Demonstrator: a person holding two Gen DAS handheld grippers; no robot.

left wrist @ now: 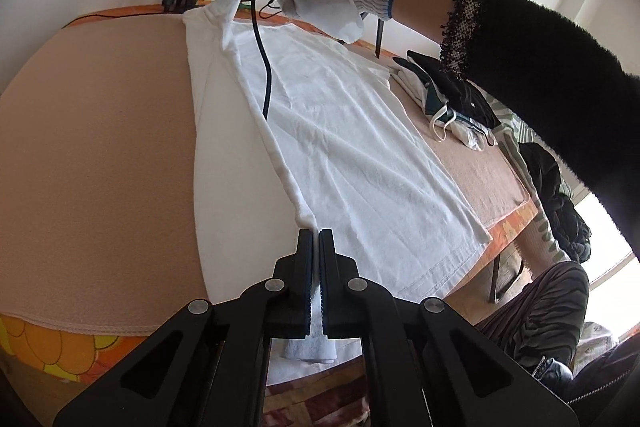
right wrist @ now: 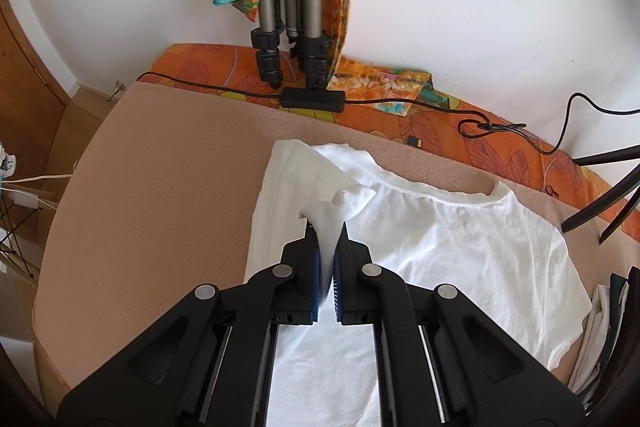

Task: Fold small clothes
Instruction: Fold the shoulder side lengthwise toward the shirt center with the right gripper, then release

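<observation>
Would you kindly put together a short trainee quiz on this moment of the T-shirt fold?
1. True or false: the left gripper is shut on the white T-shirt.
2. Which part of the shirt does the right gripper pinch? A) the hem end B) the shoulder end, near the collar C) nothing
3. Fill in: the shirt lies on a ____-coloured cloth.

Key
1. True: white fabric sits pinched between its closed fingers, at the hem end.
2. B: fabric bunches up between the closed fingers beside the neckline.
3. Beige; the pile of other clothes lies beside the shirt.
</observation>
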